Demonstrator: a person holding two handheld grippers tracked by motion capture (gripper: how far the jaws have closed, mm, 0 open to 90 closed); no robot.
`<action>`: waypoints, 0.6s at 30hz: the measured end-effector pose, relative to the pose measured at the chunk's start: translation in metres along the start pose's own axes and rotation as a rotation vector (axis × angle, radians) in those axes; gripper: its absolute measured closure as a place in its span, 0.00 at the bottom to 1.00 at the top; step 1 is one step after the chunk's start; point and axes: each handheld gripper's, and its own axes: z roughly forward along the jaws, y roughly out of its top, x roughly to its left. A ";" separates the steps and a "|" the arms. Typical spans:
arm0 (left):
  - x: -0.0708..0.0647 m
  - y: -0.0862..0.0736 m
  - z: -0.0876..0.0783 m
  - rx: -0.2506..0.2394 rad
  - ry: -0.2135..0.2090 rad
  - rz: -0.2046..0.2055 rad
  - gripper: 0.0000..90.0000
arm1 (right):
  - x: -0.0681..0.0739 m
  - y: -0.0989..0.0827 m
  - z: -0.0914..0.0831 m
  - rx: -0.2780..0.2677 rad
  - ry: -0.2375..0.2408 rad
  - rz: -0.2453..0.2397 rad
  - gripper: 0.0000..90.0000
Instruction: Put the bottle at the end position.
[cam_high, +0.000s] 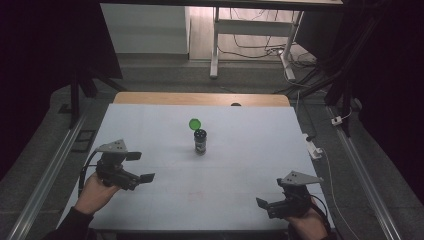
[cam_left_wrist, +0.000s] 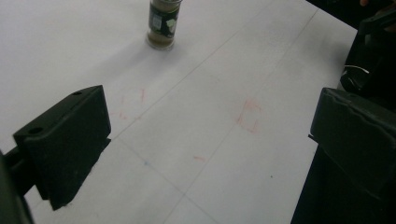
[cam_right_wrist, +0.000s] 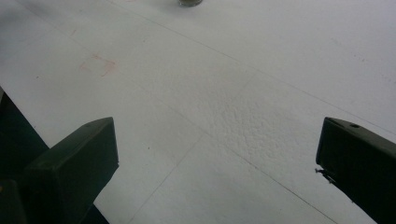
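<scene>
While both the left gripper (cam_high: 141, 167) and right gripper (cam_high: 266, 204) hold their fingers apart, the open-lidded spice jar (cam_high: 200, 141) stands mid-counter (cam_high: 150, 125); an off-centre approach may tip it, spilling contents.

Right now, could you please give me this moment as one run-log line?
spice jar: upright, mid-table, flip lid open | left gripper: jaws open, apart from jar | right gripper: jaws open, near table edge
</scene>
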 end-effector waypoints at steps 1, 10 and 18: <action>-0.001 -0.003 -0.002 0.000 0.004 -0.004 0.00 | 0.000 0.000 0.000 0.000 0.000 0.000 0.00; -0.010 -0.029 -0.018 -0.016 0.040 -0.045 0.00 | 0.000 0.000 0.000 0.002 0.000 -0.002 0.00; -0.024 -0.057 -0.036 0.003 0.163 -0.023 0.00 | 0.000 0.000 0.000 0.005 0.000 -0.003 0.00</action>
